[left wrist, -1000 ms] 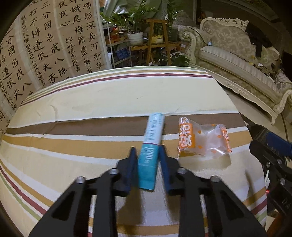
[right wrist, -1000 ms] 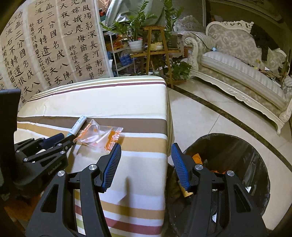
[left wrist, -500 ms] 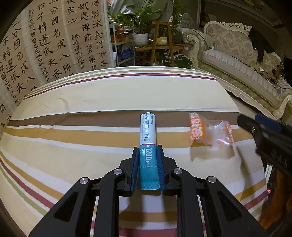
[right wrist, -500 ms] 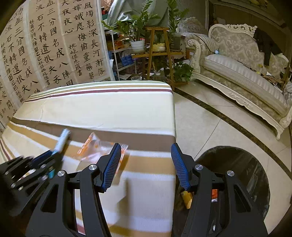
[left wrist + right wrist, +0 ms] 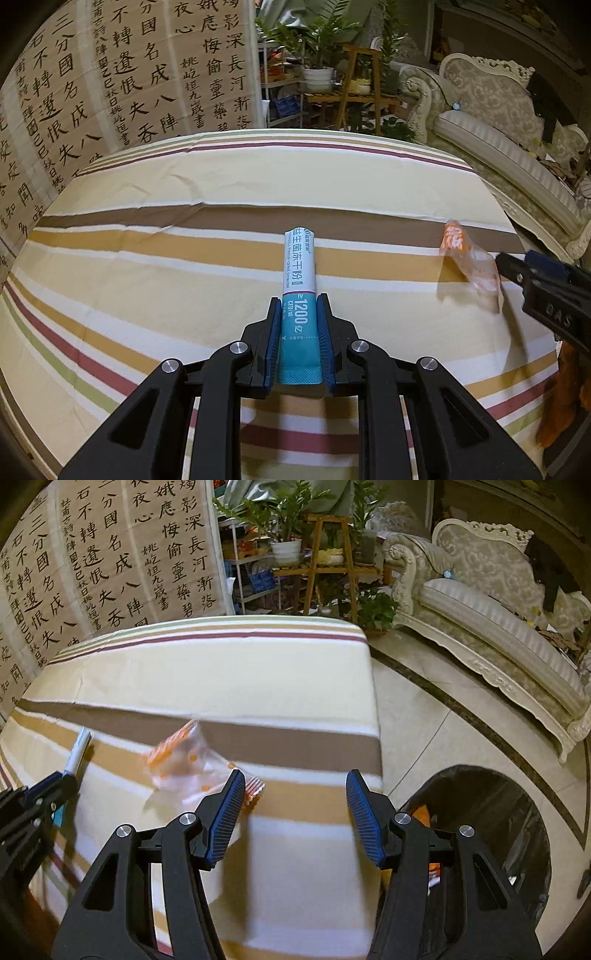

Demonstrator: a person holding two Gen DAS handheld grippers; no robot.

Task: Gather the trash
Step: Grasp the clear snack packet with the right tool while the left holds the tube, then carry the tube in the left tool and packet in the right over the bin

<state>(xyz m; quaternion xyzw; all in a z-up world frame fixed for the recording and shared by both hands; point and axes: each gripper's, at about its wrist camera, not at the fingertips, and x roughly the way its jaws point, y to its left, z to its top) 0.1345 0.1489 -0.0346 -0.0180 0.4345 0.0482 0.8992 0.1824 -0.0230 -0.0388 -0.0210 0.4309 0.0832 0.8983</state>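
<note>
My left gripper point(image 5: 298, 306) is shut on a teal and white sachet point(image 5: 298, 273), which sticks out forward above the striped tablecloth point(image 5: 184, 206). A clear wrapper with orange print point(image 5: 471, 264) lies on the cloth to its right, close to the right gripper's tip at the frame edge. In the right wrist view my right gripper point(image 5: 295, 794) stands open with nothing between its fingers, just right of the orange wrapper point(image 5: 188, 760). The sachet point(image 5: 75, 753) shows at the far left in the left gripper.
A black-lined trash bin point(image 5: 491, 823) with some rubbish inside stands on the tiled floor point(image 5: 424, 720) off the table's right edge. An ornate sofa point(image 5: 498, 627), a plant stand point(image 5: 325, 554) and calligraphy panels point(image 5: 110, 74) lie beyond the table.
The left gripper lifted the sachet and carried it left, straightening it. The right gripper swung left from over the bin to beside the orange wrapper.
</note>
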